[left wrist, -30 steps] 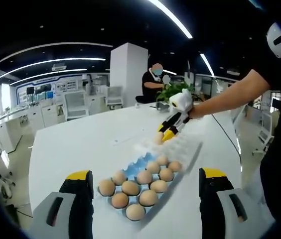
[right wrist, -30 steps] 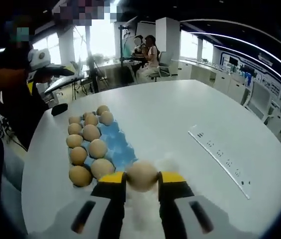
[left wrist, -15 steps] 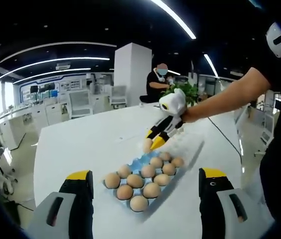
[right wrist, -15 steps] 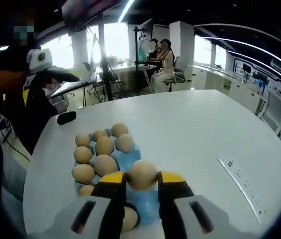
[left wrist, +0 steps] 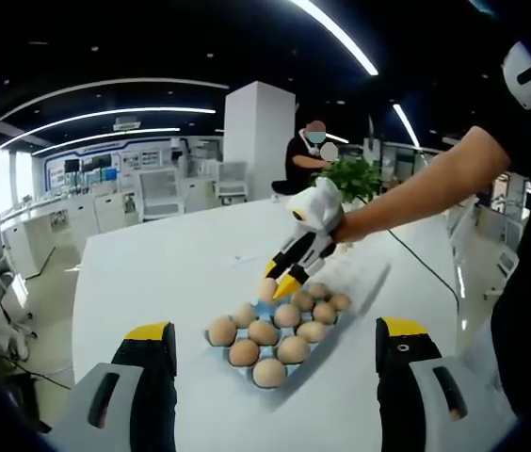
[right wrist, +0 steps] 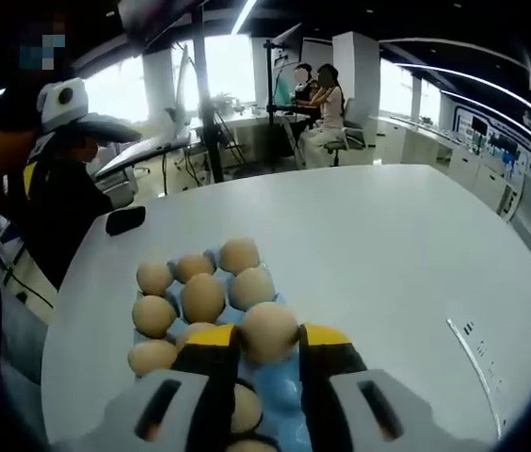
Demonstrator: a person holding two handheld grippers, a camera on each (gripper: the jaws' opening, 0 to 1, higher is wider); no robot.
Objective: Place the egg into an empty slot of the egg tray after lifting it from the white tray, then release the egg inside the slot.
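The right hand-held gripper point(right wrist: 267, 350) was clamped on the egg point(right wrist: 267, 331), yellow-tipped jaws pressed against both sides of it. In the left gripper view the same right hand-held gripper point(left wrist: 279, 281) showed reaching in from the right on the person's outstretched arm point(left wrist: 416, 186), the egg point(left wrist: 266, 289) at its tips.

The egg hung above the near end of the blue egg tray point(right wrist: 280, 394), over bare blue slots just ahead of the jaws. The filled slots lay beyond and to the left, a cluster of brown eggs point(right wrist: 202, 297) in rows. In the left gripper view the egg tray point(left wrist: 258, 310) sat mid-desk on the white desk point(left wrist: 143, 282), the carried egg at its far edge, close over it; whether it touched the tray could not be told.

The white tray point(left wrist: 360, 275) lay just past the egg tray, beside it.

The left hand-held gripper point(left wrist: 275, 353) stood spread wide with nothing between the jaws, held back from the egg tray and above the desk.

Progress, as judged: the lift from the white tray looked done and the carry had brought the egg over an empty slot. Left to do: lower it into the slot, seat it, then open the jaws to release. The neighbouring eggs sat close, so the descent would need care.
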